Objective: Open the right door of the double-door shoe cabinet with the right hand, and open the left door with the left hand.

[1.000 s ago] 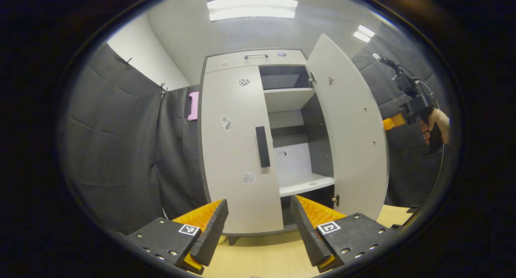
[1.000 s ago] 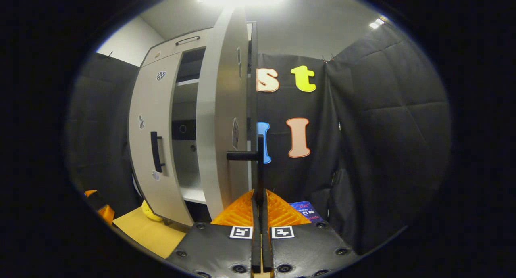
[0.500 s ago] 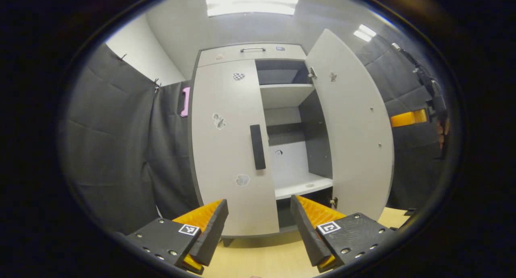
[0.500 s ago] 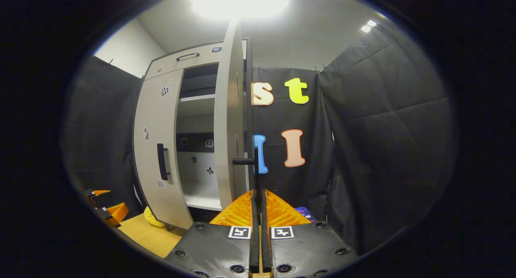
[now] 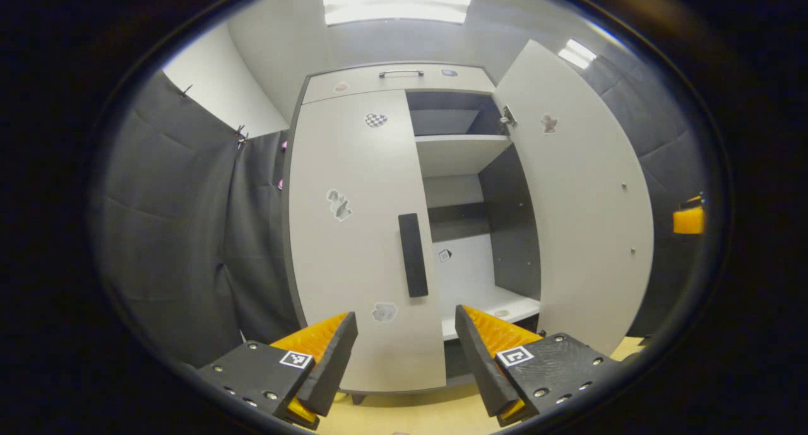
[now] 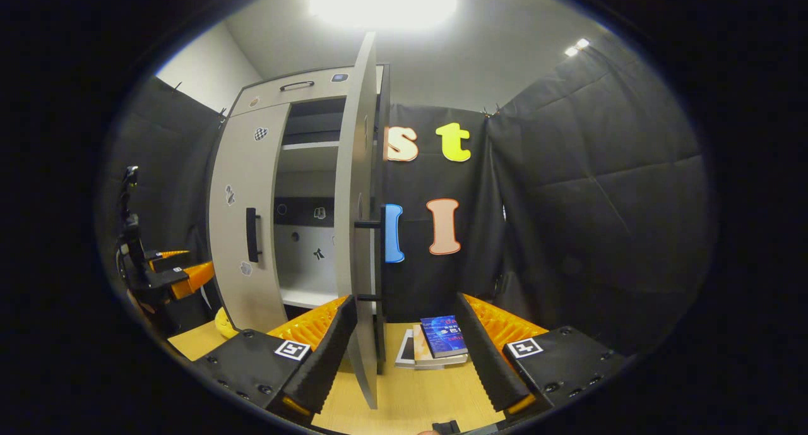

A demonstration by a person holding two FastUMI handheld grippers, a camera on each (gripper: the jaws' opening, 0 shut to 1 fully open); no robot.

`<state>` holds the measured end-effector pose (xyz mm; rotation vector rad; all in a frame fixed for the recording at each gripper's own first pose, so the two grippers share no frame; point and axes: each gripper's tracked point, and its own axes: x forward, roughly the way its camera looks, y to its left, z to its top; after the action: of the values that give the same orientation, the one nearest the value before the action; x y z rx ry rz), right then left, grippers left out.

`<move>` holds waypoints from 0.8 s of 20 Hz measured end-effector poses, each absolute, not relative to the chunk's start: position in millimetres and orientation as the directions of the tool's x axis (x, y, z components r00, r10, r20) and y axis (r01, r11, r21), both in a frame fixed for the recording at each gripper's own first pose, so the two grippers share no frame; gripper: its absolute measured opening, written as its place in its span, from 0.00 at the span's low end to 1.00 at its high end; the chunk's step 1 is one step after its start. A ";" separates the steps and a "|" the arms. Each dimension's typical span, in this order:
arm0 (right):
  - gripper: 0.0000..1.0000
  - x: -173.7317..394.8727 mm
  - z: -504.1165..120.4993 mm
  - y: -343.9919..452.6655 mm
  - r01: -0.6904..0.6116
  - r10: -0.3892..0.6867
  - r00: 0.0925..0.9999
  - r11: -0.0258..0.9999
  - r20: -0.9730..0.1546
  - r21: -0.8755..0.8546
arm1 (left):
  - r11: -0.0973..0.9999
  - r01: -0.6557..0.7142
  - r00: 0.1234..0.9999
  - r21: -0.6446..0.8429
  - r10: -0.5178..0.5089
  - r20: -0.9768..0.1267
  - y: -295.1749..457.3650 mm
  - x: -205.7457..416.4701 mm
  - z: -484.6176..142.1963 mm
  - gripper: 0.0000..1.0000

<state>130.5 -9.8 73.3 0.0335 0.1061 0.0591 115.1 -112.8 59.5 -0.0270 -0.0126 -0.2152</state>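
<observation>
The grey shoe cabinet point(image 5: 404, 78) stands straight ahead in the left gripper view. Its left door point(image 5: 353, 233) is closed, with a black vertical handle point(image 5: 413, 255) on it. My left gripper point(image 5: 404, 353) is open, below and short of that handle. The right door point(image 5: 581, 201) is swung wide open, baring the shelves point(image 5: 461, 154). In the right gripper view that right door point(image 6: 356, 233) stands edge-on with its handle point(image 6: 379, 258) free. My right gripper point(image 6: 404, 353) is open, the door's lower edge rising between its fingers without touching them. The left gripper point(image 6: 189, 268) shows at the far left.
A stack of books point(image 6: 442, 340) lies on the wooden table point(image 6: 416, 397) beyond the right gripper. A yellow object point(image 6: 222, 324) sits by the cabinet's foot. Black cloth walls close in on both sides. The right gripper point(image 5: 688, 220) shows past the open door's edge.
My right gripper has opened, let go of the right door's handle and drawn back. The left gripper has moved closer to the left door.
</observation>
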 end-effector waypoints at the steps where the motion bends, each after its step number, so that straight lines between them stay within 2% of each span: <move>1: 0.92 129.0 73.0 -9.3 -0.059 0.063 0.993 0.998 -0.105 0.034 | 0.976 0.217 0.976 -0.035 -0.217 0.014 -114.5 123.6 62.4 0.91; 4: 0.97 123.3 67.0 -12.0 -0.049 0.052 0.990 0.998 -0.128 0.026 | 0.974 0.222 0.975 -0.043 -0.222 0.001 -118.9 147.8 68.7 0.91; 11: 0.97 114.0 53.9 -17.7 0.002 0.006 0.981 0.999 -0.192 0.043 | 0.971 0.226 0.974 -0.075 -0.226 0.004 -127.8 200.0 81.5 0.90; 12: 0.92 112.4 52.2 -18.4 0.009 0.000 0.980 0.999 -0.199 0.045 | 0.970 0.228 0.974 -0.085 -0.228 -0.001 -129.4 206.0 81.2 0.89; 13: 0.97 110.6 51.4 -18.8 0.015 -0.005 0.978 0.999 -0.207 0.047 | 0.969 0.229 0.973 -0.097 -0.231 -0.007 -132.2 214.0 81.3 0.90; 16: 0.97 104.1 46.7 -22.1 0.030 -0.017 0.974 0.998 -0.225 0.053 | 0.968 0.222 0.974 -0.121 -0.226 -0.018 -135.4 233.6 80.2 0.91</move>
<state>104.1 -22.1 46.7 0.0558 0.2269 -0.0239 233.6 -135.4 80.2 -0.1183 0.0315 -0.2263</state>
